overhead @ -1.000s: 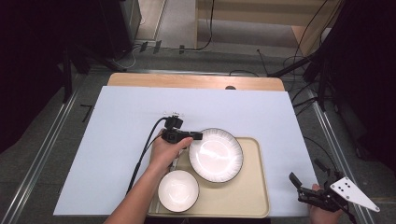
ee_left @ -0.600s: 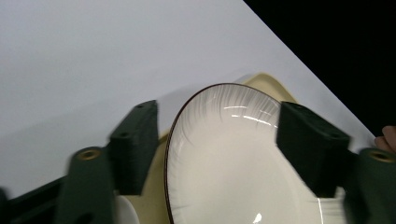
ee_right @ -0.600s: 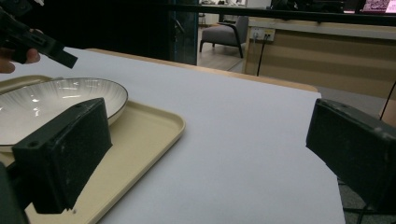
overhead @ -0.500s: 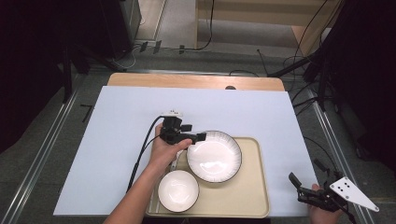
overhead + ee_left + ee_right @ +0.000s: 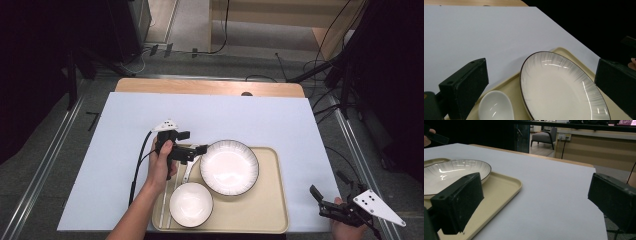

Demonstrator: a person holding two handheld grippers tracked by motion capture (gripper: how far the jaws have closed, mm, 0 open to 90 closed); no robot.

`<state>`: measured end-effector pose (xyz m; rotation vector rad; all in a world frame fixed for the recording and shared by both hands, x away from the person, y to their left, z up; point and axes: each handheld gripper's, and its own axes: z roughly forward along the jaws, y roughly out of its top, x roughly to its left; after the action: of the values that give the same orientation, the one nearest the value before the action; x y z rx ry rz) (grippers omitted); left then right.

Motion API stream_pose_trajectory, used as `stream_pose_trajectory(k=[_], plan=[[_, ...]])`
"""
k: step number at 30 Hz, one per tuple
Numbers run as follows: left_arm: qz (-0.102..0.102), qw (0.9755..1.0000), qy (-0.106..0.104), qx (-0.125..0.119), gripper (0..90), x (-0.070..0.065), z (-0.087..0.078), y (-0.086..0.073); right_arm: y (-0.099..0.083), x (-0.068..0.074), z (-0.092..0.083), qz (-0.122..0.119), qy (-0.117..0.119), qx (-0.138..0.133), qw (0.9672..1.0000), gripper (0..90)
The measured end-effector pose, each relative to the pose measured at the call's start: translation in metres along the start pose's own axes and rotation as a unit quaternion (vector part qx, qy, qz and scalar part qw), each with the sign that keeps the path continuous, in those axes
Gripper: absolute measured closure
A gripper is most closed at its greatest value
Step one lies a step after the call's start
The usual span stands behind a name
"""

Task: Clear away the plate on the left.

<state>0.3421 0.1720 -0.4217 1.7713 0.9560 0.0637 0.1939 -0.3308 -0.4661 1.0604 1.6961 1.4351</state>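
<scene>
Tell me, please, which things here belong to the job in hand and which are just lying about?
In the job: left claw, open, jaws just opened with nothing between them; plate; spoon; bowl; tray.
Lying about: right claw, open at the table edge; floor cables.

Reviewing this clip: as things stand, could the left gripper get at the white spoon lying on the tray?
Probably yes. The left gripper hangs open just above the spoon, nothing between its fingers. The plate and small bowl sit beside the spoon, not over it, though the tray rim is close.
</scene>
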Motion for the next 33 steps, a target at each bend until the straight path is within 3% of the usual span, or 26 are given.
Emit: stream_pose_trajectory(k=[6,20,33], plan=[[0.009,0.9998,0.018,-0.001,0.0,0.004,-0.012,-0.007,0.0,0.0,-0.003,0.001,-0.002,-0.001,1.0,0.2],[0.013,0.9993,0.035,-0.003,0.0,0.005,-0.034,-0.021,0.001,0.001,-0.002,-0.002,-0.002,0.0,1.0,0.2],[0.01,0.9981,0.06,-0.009,0.0,0.014,-0.055,-0.036,0.001,0.001,-0.003,0.001,-0.003,-0.001,1.0,0.2]])
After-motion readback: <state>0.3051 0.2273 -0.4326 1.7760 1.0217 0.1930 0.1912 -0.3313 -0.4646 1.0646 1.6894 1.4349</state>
